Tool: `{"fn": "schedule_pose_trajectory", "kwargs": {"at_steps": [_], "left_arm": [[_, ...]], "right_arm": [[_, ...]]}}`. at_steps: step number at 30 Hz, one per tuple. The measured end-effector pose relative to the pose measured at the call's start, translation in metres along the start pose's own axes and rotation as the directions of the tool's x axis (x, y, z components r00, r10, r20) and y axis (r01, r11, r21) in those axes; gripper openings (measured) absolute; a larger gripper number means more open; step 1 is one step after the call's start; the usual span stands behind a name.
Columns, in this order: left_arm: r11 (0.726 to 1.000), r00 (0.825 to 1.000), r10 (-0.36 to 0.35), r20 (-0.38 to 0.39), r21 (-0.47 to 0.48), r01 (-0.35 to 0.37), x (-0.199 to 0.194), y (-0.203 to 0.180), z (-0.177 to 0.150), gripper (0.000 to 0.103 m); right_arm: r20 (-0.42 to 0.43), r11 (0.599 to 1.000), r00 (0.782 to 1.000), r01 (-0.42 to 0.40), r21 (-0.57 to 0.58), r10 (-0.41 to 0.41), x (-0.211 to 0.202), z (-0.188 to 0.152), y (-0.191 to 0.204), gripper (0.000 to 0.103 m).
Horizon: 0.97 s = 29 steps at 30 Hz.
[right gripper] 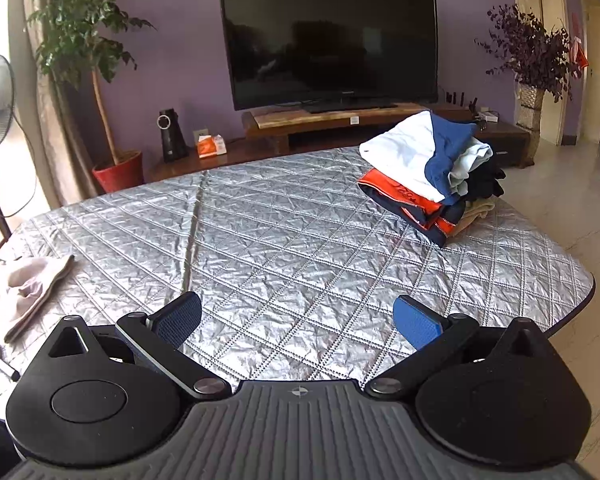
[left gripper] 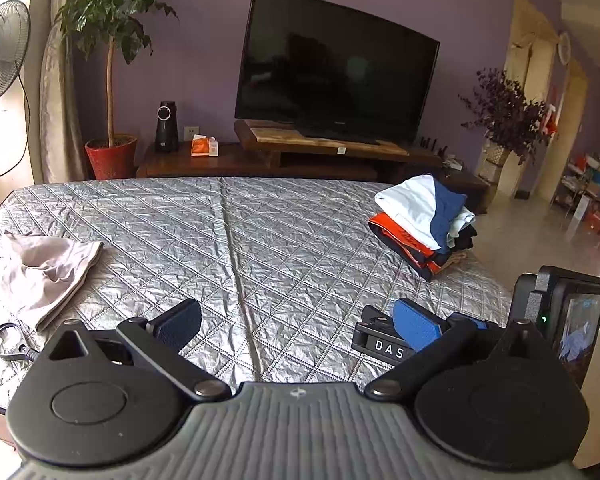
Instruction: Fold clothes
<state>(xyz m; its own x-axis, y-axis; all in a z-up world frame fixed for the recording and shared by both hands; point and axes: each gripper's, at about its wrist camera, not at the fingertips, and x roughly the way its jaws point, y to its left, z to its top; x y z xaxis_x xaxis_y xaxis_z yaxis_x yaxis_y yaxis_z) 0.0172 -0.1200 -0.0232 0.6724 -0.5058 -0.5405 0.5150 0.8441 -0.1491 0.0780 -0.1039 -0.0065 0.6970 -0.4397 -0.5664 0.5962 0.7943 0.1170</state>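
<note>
Both grippers hover low over the near edge of a table covered in a silver quilted cover (left gripper: 260, 240). The left gripper (left gripper: 298, 324) has its fingers spread wide apart and holds nothing; the right gripper (right gripper: 298, 322) is likewise spread and empty (part of its body shows at the right edge of the left wrist view). A crumpled beige garment (left gripper: 46, 272) lies unfolded on the cover's left side, near the left gripper but not touching it. A stack (right gripper: 428, 172) of folded clothes, white and blue on top, orange and dark below, sits at the far right corner, well apart from both grippers. Behind the table stand a TV (right gripper: 328, 40) and a potted plant (right gripper: 116, 168).
</note>
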Motion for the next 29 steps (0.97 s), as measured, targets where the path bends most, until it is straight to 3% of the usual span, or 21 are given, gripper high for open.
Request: {"fn": "schedule_pose_trajectory", "kwargs": {"at_steps": [11,16,20,29], "left_arm": [[0.999,0.999,-0.02,-0.032,0.049,0.021,0.008,-0.015,-0.002,0.102],[0.999,1.0,-0.018,0.008,0.033,0.017,0.003,-0.013,-0.004,0.102],[1.0,0.999,-0.018,0.042,0.022,0.017,-0.001,-0.012,-0.006,0.097],[0.999,0.999,-0.03,-0.017,0.013,0.03,0.003,-0.012,-0.007,0.098]], "right_arm": [[-0.04,0.972,0.999,0.045,0.231,-0.037,0.011,0.001,-0.041,0.103],[-0.101,0.938,0.994,0.073,0.34,-0.04,0.022,-0.001,-0.068,0.103],[-0.136,0.933,0.989,0.098,0.345,-0.053,0.028,-0.001,-0.074,0.103],[-0.157,0.945,0.984,0.133,0.299,-0.089,0.028,-0.002,-0.075,0.103]]}}
